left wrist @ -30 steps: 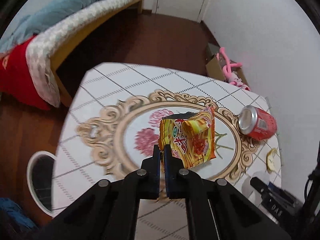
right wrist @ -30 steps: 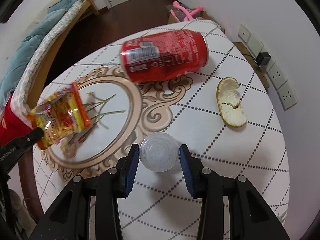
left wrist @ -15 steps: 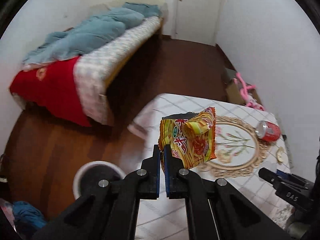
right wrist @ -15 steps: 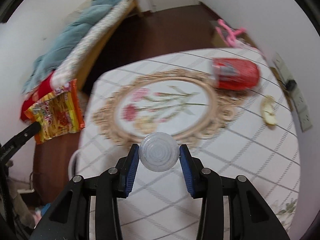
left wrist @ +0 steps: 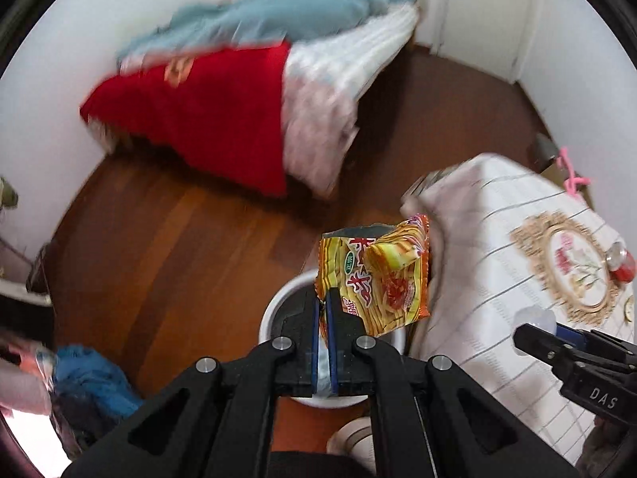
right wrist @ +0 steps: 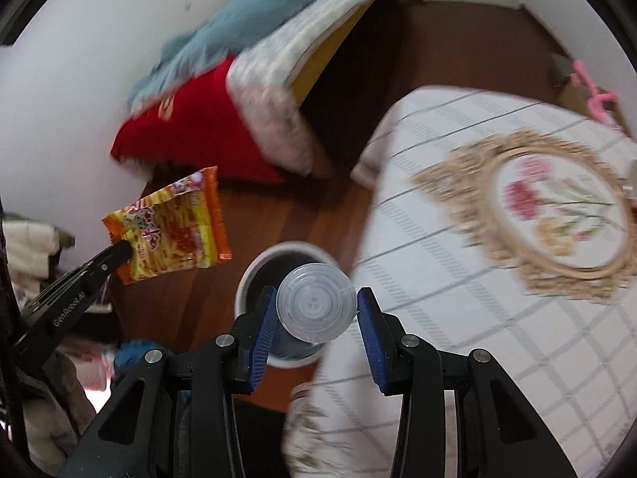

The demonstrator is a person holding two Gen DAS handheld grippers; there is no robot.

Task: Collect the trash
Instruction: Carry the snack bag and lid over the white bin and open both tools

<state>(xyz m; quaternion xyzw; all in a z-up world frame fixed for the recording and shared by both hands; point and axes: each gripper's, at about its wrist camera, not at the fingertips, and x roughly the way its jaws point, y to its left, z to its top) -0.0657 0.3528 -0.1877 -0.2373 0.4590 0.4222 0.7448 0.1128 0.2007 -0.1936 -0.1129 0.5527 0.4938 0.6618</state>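
My left gripper is shut on the lower corner of a yellow and orange noodle wrapper, which hangs over a white-rimmed round bin on the wooden floor. In the right wrist view the same wrapper hangs to the left of the bin, pinched by the left gripper. My right gripper is shut on a clear plastic cup, seen end on, above the bin's right side. The right gripper with the cup also shows over the table edge.
A table with a white checked cloth stands right of the bin. A red can lies on it at the far side. A bed with red and blue covers fills the back. Blue cloth lies on the floor at left.
Both grippers have swung left, off the table and over the floor, carrying the wrapper and the cup. The bin has come under them. The can and peel have fallen far behind.
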